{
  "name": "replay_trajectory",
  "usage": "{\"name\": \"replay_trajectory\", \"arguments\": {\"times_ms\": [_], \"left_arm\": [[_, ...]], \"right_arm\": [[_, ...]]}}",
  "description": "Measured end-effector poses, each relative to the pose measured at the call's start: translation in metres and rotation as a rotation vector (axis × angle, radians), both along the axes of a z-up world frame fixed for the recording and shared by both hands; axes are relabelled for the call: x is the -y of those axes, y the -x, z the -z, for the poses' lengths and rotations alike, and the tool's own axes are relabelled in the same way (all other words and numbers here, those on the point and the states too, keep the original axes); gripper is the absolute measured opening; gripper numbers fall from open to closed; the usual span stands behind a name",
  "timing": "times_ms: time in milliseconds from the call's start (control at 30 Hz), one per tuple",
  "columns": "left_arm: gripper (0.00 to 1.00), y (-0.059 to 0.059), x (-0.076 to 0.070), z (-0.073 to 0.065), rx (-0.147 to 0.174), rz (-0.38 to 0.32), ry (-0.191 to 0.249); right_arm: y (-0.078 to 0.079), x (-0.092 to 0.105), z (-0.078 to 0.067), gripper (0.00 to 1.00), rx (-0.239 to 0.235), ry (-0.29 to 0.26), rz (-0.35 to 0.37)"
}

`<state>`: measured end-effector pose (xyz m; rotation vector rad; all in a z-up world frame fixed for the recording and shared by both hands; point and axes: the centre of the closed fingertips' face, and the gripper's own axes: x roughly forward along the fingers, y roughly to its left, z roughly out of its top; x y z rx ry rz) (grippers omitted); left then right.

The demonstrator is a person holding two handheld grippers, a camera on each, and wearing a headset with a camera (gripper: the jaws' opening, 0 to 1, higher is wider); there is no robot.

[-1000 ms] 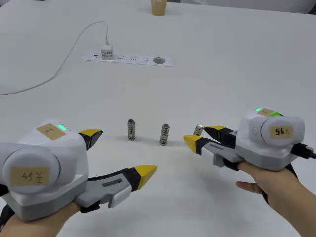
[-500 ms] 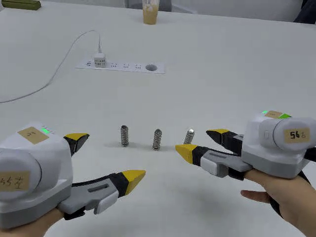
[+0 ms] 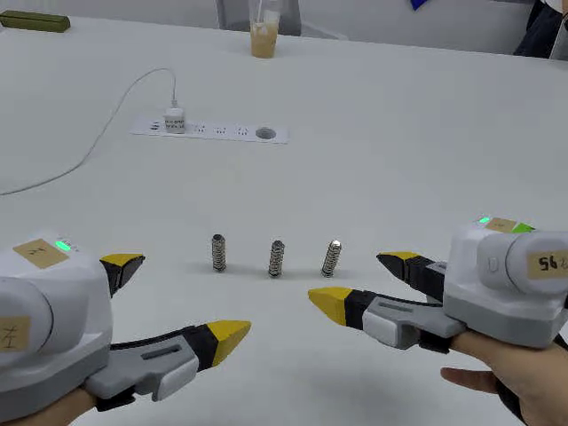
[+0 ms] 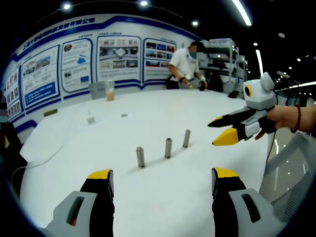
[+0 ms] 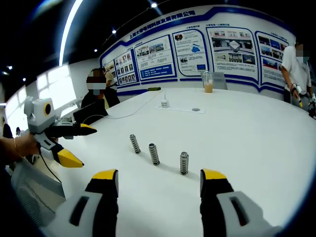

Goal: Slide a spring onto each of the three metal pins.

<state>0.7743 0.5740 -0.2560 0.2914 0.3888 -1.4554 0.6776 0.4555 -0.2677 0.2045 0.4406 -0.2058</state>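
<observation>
On the white desk, three pins wore springs; left tongs and right tongs (gaping, empty) flanked them, seemingly finished.

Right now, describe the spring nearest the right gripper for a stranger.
On the white table, this side of the power strip, three springs stand in a row. It's the right-end spring, the one with a bright metal tip showing.

The left gripper is down low on the left side. Its two yellow-tipped jaws are wide apart and hold nothing. The right gripper is on the right side, also wide apart and holding nothing. Both point forward and a bit toward each other. The left hand and right hand hold them from behind.
</observation>
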Motion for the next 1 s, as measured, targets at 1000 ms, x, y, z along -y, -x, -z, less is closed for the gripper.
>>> {"name": "replay_trajectory", "arguments": {"times_ms": [1000], "left_arm": [[0.86, -0.001, -0.015, 0.001, -0.007, -0.025, -0.020]], "right_arm": [[0.016, -0.023, -0.006, 0.86, 0.000, 0.012, -0.042]]}}
